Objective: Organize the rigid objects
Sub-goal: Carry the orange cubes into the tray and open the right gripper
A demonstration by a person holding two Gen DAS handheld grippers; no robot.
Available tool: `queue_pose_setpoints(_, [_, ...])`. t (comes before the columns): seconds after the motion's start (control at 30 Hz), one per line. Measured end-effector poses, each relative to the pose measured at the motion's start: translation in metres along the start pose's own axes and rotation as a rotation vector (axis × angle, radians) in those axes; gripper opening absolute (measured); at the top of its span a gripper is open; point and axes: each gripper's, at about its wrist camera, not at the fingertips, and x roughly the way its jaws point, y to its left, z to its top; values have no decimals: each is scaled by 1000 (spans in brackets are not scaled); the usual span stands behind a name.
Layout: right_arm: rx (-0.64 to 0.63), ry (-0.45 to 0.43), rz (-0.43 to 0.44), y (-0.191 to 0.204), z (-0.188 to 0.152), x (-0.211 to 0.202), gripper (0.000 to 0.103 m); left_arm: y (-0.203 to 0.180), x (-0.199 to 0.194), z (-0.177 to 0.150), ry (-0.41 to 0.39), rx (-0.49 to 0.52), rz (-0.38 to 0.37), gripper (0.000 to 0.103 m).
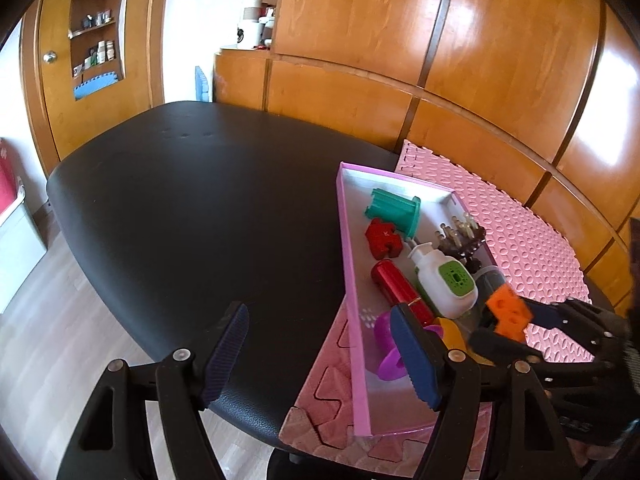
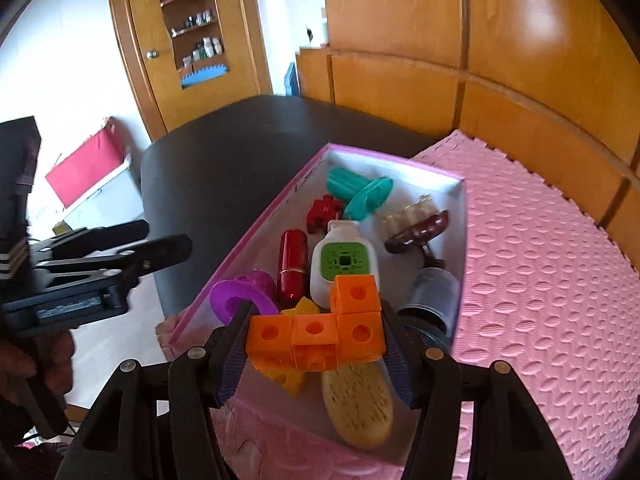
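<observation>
Right tongs (image 2: pixel 316 344) clamp orange cubes (image 2: pixel 316 334) over the pink box (image 2: pixel 244 240) of toys; left tongs (image 1: pixel 324 356) gape empty.

Beige brush (image 2: pixel 362 408) partly behind orange block piece (image 2: pixel 316 334), dark cylinder (image 2: pixel 434 294) half hidden, shelf items (image 1: pixel 98 54) tiny
</observation>
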Motion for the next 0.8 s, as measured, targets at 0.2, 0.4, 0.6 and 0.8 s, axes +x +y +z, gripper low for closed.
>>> queue_pose_setpoints(0.2, [-23,46,-10,0,-2,24,60,6,3,1,4,-13,6,75])
queue_pose_setpoints(0.4, [-16,84,-4,0,-6,33,60,4,5,0,7,-6,12,75])
queue_pose_setpoints(0.6, [30,83,15,-5,-9,30,61,-2,3,-1,0,12,24,79])
queue_pose_setpoints(0.8, [60,25,30,-4,-10,10,65,-11,-5,-3,-30,28,49,85])
